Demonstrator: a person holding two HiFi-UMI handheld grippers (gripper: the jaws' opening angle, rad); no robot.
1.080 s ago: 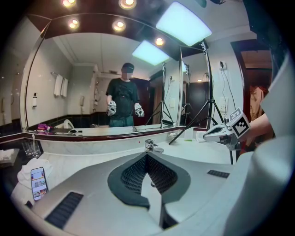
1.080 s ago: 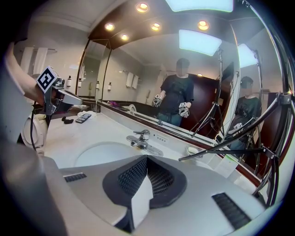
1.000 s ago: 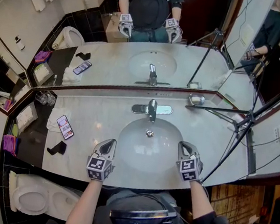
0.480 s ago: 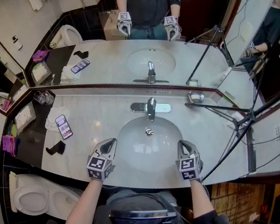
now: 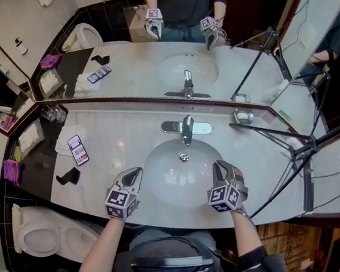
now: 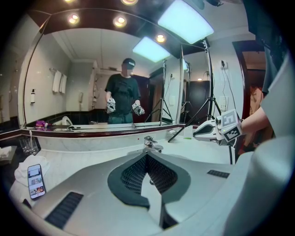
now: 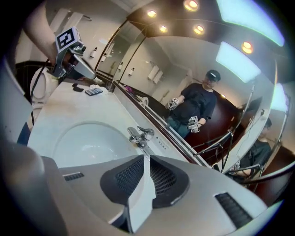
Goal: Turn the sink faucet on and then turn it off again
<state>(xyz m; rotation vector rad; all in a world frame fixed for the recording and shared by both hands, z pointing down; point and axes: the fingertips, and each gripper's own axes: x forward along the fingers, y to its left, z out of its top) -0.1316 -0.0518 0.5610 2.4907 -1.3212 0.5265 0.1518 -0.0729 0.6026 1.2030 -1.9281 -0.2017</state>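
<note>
Right hand-held gripper nearer chrome faucet, jaws newly ajar, empty; lever centred.

I can't read the phone screen, too small. Dark item beside it: unidentifiable. Faucet base sits hidden behind left gripper.

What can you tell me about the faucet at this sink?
The faucet is shiny chrome metal, with a single lever on top and a short spout reaching over the white basin. It stands upright on an oblong chrome plate on the pale marble counter, just before the mirror. No water visibly runs, and nothing touches it.
</note>
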